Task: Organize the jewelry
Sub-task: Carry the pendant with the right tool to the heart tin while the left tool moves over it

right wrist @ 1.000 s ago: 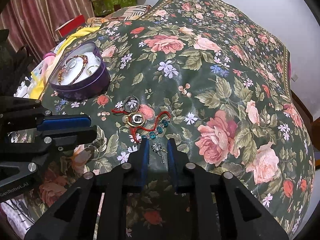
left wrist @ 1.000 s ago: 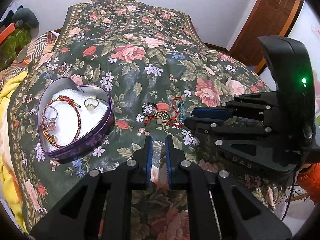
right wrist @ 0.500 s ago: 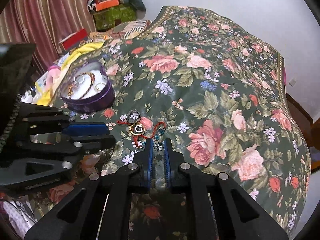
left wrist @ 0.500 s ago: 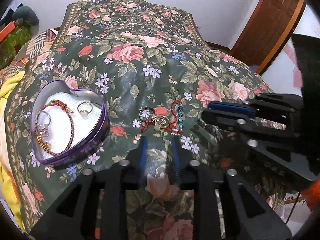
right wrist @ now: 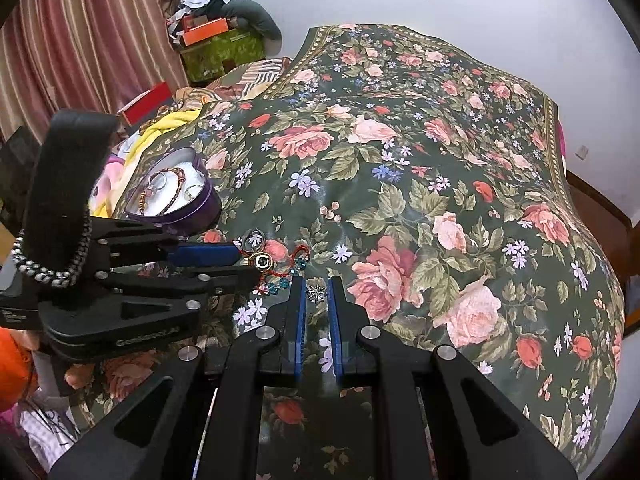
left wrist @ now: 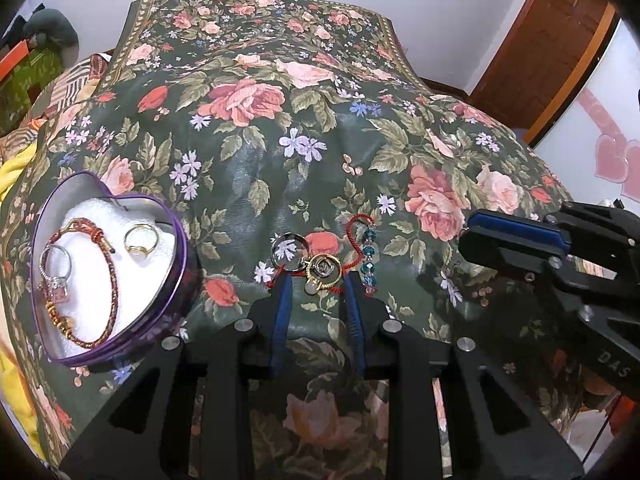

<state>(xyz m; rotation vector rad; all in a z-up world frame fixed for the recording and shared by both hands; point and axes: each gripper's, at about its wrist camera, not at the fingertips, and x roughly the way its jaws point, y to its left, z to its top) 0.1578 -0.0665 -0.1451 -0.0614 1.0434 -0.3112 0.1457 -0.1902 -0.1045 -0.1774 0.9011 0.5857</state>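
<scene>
**Step in hand: move the silver charm to the tin**

**Present state**
- The right tool (right wrist: pixel 315 282) is closed to a narrow gap on a small silver charm (right wrist: pixel 316 294), which sits between its tips just above the bed cover (right wrist: pixel 400 184).
- The left tool (left wrist: pixel 316 282) stands partly open and holds nothing. Its tips rest just short of a gold ring (left wrist: pixel 323 270).
- The heart-shaped tin (left wrist: pixel 180 264) lies on the bed to the left. On its white padding are 1 braided bracelet (left wrist: pixel 108 280) and 2 rings.
- 3 loose pieces remain on the cover in 1 tangle: the gold ring, a clear ring (left wrist: pixel 289 250) and a red cord with blue beads (left wrist: pixel 368 256).

**Procedure (recommended)**
1. Keep the right tool closed. The charm is small and spiky, so it may slip or twist if the hold eases.
2. Lift it clear of the red cord before travelling sideways, so that no thread snags.
3. Pass over or behind the left tool, which lies between the charm and the tin.
4. Lower it onto bare padding, away from the bracelet, then release it.
5. With the left tool, take the gold ring alone. It overlaps the cord, so check that the cord does not rise with it.
</scene>
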